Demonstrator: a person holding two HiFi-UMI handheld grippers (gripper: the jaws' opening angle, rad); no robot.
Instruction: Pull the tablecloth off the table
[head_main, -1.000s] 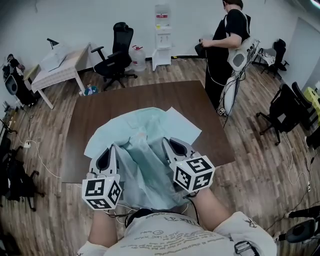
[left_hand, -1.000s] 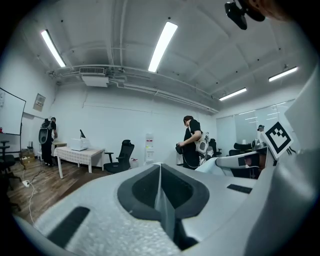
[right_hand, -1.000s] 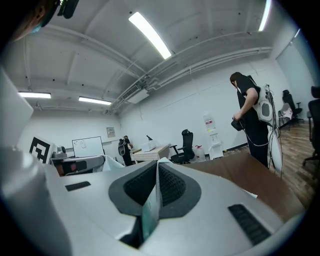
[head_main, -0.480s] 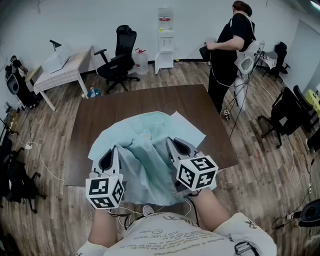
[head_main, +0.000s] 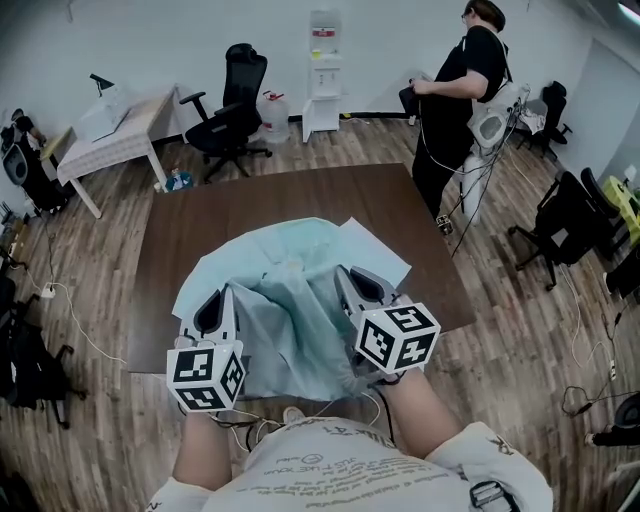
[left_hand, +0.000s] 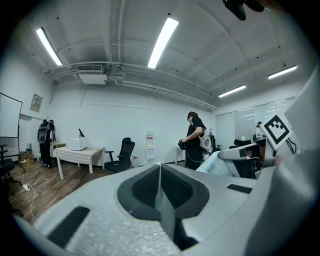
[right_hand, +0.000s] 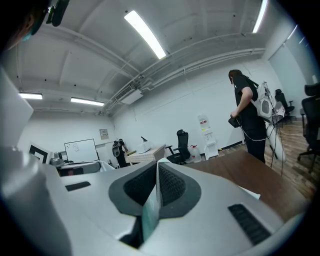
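Note:
A light teal tablecloth (head_main: 290, 285) lies bunched on the near half of the brown table (head_main: 260, 200), and its middle hangs over the near edge between my two grippers. In the head view my left gripper (head_main: 224, 296) is shut on the cloth's left fold, and my right gripper (head_main: 348, 274) is shut on its right fold. The left gripper view shows the left gripper (left_hand: 160, 167) with its jaws closed on a thin strip of cloth. In the right gripper view a teal fold (right_hand: 150, 212) is pinched in the right gripper (right_hand: 158, 165), with bare table (right_hand: 250, 170) beyond.
A person in black (head_main: 460, 90) stands past the table's far right corner. A black office chair (head_main: 235, 100), a water dispenser (head_main: 325, 70) and a small covered table (head_main: 110, 140) line the back wall. More chairs (head_main: 565, 215) stand at the right, and cables trail on the floor.
Both grippers have stayed shut on the cloth and have hardly shifted. The person at the back has stepped a little to the right.

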